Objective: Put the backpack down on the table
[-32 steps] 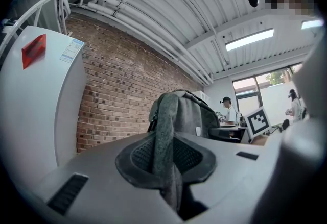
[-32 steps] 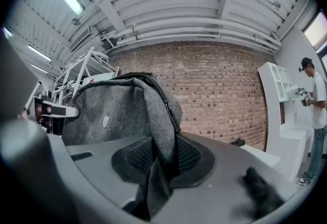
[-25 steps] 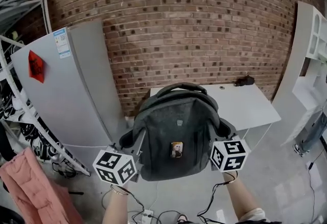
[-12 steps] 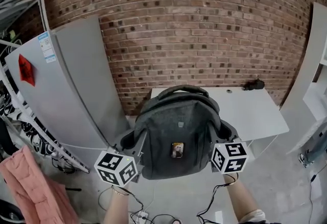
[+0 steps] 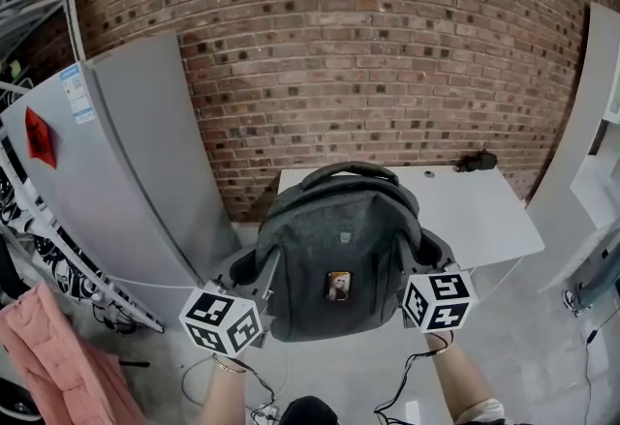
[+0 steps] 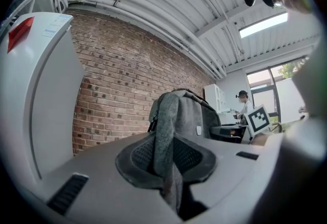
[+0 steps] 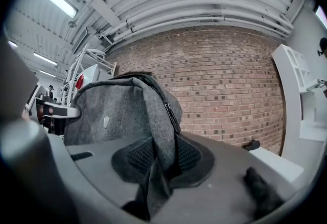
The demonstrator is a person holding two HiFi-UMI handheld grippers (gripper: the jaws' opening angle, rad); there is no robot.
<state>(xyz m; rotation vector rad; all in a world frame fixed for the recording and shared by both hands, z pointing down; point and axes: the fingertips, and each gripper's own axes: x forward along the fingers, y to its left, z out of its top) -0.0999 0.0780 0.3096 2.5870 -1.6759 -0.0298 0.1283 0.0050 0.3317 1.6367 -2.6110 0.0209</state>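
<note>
A dark grey backpack (image 5: 337,254) hangs upright in the air between my two grippers, just in front of the white table (image 5: 465,210) by the brick wall. My left gripper (image 5: 254,280) is shut on the backpack's left side fabric (image 6: 166,154). My right gripper (image 5: 415,270) is shut on its right side fabric (image 7: 159,156). In both gripper views a fold of grey cloth is pinched between the pads. The backpack's bottom is below the table's near edge in the head view, and it hides the table's left part.
A small black object (image 5: 475,161) lies at the table's far right near the wall. A grey cabinet (image 5: 116,181) stands to the left, a white shelf unit (image 5: 601,113) to the right. Cables (image 5: 281,394) run on the floor below, and pink cloth (image 5: 48,355) hangs lower left.
I have stepped closer to the table with the backpack held the same way. The cabinet and pink cloth have slid left in view, and the table looks nearer. Both grips are unchanged.
</note>
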